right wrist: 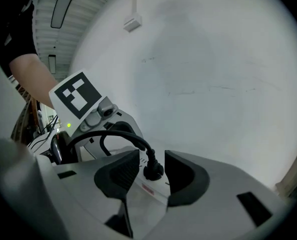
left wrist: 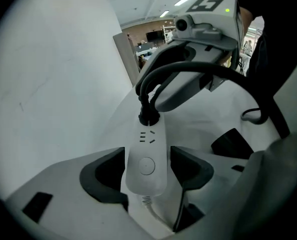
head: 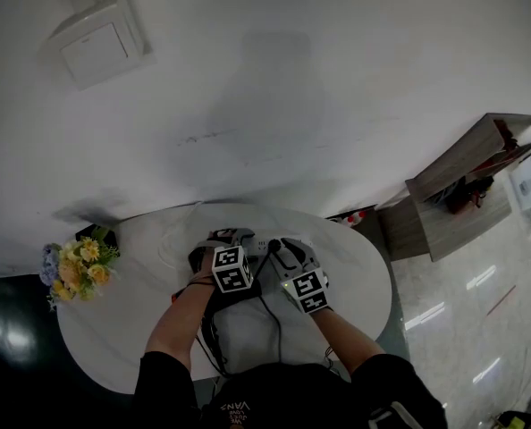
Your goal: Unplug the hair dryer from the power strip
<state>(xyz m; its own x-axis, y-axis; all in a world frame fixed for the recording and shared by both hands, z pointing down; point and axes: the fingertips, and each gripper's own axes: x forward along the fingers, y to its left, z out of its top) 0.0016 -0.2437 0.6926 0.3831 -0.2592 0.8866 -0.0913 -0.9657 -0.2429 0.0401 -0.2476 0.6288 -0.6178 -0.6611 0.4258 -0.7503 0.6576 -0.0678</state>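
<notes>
On the table, left gripper gapes around power strip, right gripper around plug, apparently untouching.

White wall w/ box, round white table, glossy floor.

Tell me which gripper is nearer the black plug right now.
Right. The right gripper has its open jaws either side of the plug; the left gripper straddles the power strip at its button end, the plug farther along.
</notes>
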